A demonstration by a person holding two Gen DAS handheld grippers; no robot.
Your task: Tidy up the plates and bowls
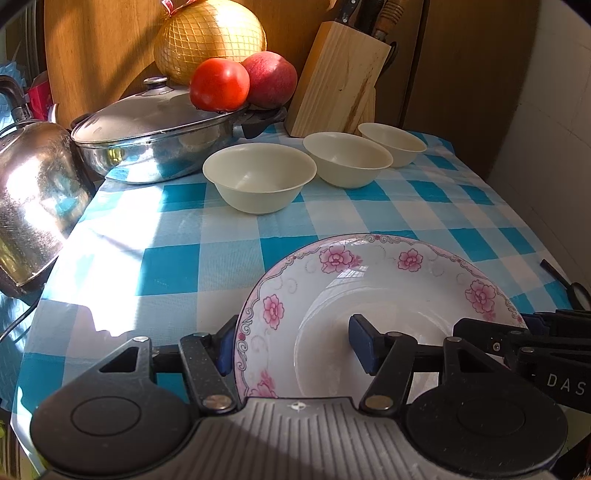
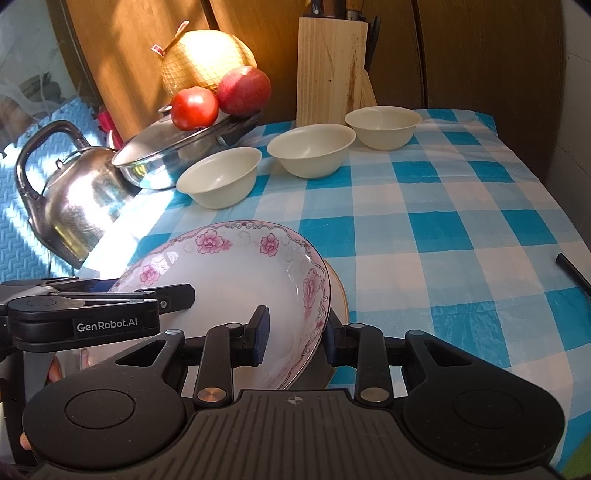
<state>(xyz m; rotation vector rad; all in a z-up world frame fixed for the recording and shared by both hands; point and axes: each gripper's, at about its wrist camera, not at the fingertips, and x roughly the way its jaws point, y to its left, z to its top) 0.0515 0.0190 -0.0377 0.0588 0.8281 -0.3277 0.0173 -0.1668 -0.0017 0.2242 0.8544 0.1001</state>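
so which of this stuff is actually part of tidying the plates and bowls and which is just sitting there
Part of the job:
floral plate, straddled at its rim by both the left claw and the right claw
three cream bowls

Just lying about:
lidded pan
kettle
tomato
apple
netted pomelo
knife block

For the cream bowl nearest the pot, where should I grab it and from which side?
Grip the near bowl by its thin flared rim, one finger inside and one outside, coming from the front-right. That side faces open tablecloth; the pot crowds its left and the middle bowl sits to its right. It stands upright and looks empty, so the rim is probably the only edge thin enough to pinch.
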